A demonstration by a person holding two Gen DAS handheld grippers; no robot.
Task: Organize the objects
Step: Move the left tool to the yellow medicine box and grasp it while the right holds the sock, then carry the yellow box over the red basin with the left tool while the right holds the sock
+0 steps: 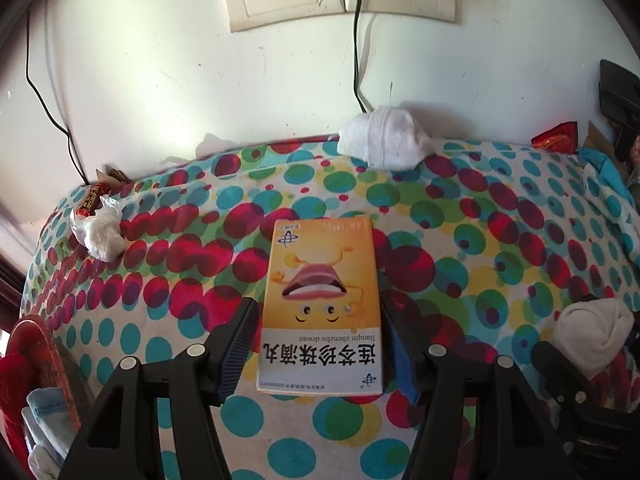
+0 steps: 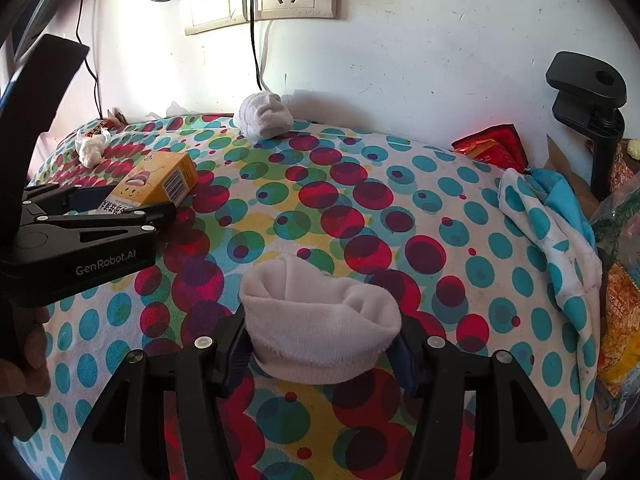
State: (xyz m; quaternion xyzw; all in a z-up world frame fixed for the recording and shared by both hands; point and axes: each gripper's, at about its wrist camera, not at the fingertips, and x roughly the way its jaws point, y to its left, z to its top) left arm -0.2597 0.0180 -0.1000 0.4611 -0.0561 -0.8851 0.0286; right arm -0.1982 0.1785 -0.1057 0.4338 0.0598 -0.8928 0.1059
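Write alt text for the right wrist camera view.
The right gripper clasps a rolled white sock over a polka-dot cloth. At left, the left gripper is around a yellow box; another sock bundle sits by the wall.
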